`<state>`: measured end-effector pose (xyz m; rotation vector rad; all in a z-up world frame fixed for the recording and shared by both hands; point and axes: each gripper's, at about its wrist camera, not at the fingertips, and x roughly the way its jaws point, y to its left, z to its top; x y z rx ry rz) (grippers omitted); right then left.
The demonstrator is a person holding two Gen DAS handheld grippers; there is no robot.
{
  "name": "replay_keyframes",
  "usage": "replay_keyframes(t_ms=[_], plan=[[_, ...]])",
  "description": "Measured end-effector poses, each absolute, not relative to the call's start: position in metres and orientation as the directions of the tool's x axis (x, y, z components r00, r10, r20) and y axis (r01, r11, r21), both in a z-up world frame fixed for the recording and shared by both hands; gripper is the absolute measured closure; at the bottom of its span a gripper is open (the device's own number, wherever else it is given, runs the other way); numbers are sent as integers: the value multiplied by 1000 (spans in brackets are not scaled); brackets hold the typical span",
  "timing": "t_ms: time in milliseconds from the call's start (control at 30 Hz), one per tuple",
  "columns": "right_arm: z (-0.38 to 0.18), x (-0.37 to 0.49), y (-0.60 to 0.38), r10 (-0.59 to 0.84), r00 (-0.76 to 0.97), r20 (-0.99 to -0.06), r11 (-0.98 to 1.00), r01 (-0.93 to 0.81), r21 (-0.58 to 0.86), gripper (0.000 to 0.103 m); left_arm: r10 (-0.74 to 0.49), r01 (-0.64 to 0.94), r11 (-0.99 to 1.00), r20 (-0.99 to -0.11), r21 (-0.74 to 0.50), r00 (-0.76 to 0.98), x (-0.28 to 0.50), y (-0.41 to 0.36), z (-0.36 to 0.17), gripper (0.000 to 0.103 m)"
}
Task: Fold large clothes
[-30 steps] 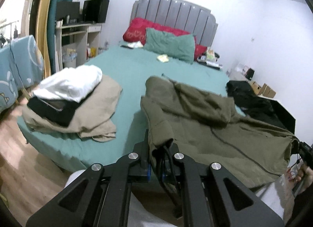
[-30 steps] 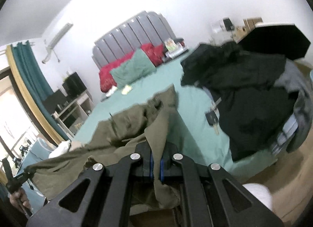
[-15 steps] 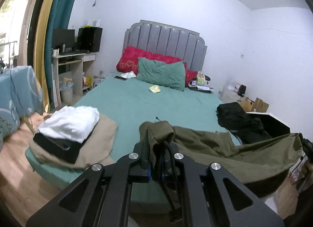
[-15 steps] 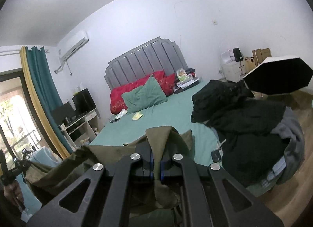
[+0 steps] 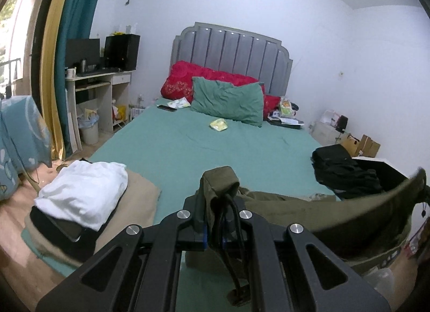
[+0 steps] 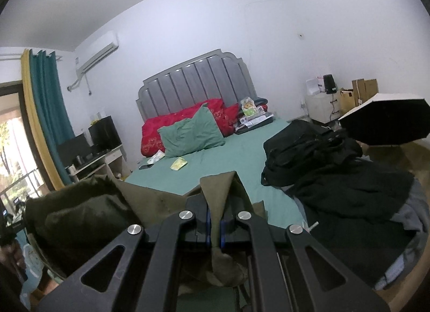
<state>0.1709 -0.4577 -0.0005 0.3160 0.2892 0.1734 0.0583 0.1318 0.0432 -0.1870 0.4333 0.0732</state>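
An olive green jacket [image 5: 336,212] hangs stretched in the air between my two grippers at the foot of the green bed [image 5: 188,148]. My left gripper [image 5: 215,227] is shut on one bunched corner of it, with a black drawcord caught between the fingers. My right gripper [image 6: 214,227] is shut on another corner of the olive jacket [image 6: 113,204], which sags away to the left in the right wrist view. The jacket's lower part is hidden behind the grippers.
A stack of folded clothes, white on black on beige [image 5: 80,199], lies at the bed's near left corner. A heap of black clothes [image 6: 330,177] lies at the right edge. Pillows [image 5: 228,99] and small items sit near the headboard. A desk [image 5: 94,91] stands on the left.
Both grippers have risen and lifted the olive jacket off the bed. It lay spread on the sheet a second ago and now hangs stretched between them.
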Motion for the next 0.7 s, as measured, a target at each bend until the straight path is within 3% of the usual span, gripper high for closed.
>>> replay_keyframes(t_ms=[367,633,700], plan=[[-34,296,-452,185,921,-341,943,-68,327,98,18,-116,979,-498,-166,867,199,144,2,96],[-98,403,-440,173,838,-518,952,-8,305,98,24,-173,969,-631,-176,776,304,155,-79,94],[-120,425,-440,178,810,-560,949,9,314,98,51,-200,969,-678,-144,733,329,156,-108,88]])
